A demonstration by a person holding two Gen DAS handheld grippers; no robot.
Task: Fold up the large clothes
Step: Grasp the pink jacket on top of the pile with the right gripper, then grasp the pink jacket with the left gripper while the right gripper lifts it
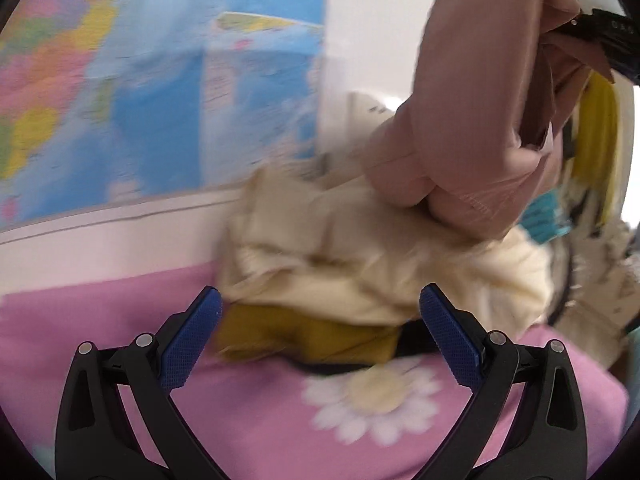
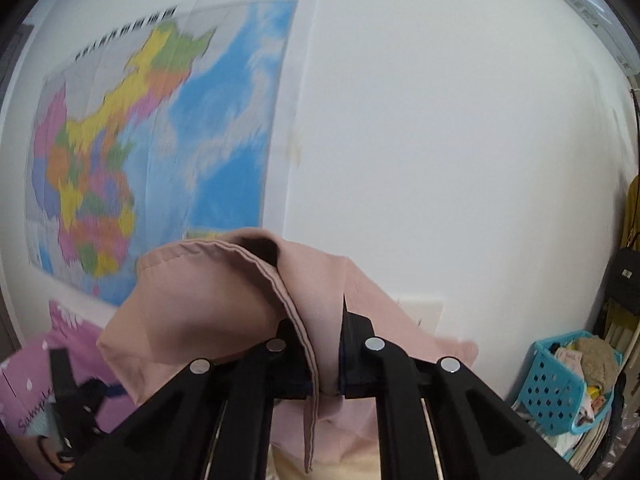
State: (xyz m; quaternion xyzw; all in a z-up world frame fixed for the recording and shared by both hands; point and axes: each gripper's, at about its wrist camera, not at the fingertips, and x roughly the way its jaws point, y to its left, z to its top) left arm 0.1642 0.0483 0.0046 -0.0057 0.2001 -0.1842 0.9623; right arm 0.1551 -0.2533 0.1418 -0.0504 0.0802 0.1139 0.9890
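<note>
Pink garment (image 2: 208,312) hangs in the air, pinched at a stitched hem between the pressed-together fingers of the right gripper (image 2: 326,354); in the left wrist view the same garment (image 1: 472,120) drops from the upper right of the frame, its rounded lower fold touching a heap of cream cloth (image 1: 360,268). Fabric is thin, matte and smooth, with a double-stitched edge curling over the gripper. Right gripper is raised and points at the white wall (image 2: 460,140); only a black corner of it shows at upper right in the left view. Left gripper (image 1: 320,340) sits low at the bottom centre, blue ribbed pads (image 1: 192,344) spread wide and holding nothing, aimed at the heap. Under the cream cloth lies a mustard cloth (image 1: 304,336) on a pink bedspread (image 1: 120,320) with a daisy print. Wall map (image 2: 140,140) at left is motion-blurred. Blue perforated basket (image 2: 560,384) at lower right; its contents are hard to make out.
</note>
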